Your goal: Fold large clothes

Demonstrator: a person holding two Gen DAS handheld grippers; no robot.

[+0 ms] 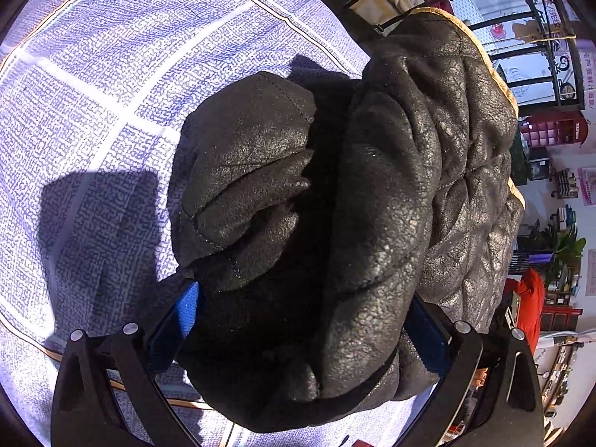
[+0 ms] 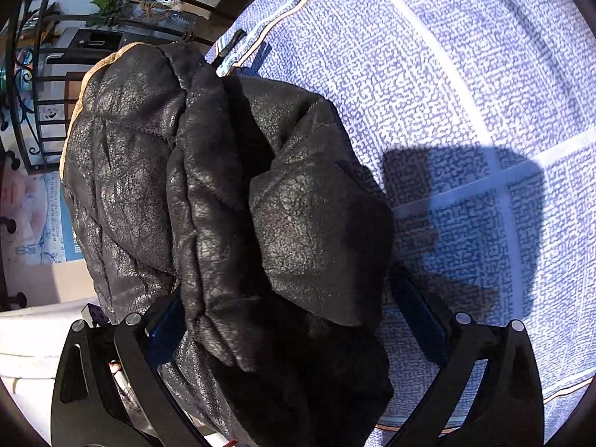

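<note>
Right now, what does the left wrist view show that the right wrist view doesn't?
Only the left wrist view: an orange-red garment and a green potted plant in the room at its right edge, plus the left gripper. Only the right wrist view: a blue-and-white poster at its left edge, and the right gripper. Both: the bunched dark quilted jacket with tan lining edge, clamped between blue pads, over the blue patterned cloth, beside black metal railing.
</note>
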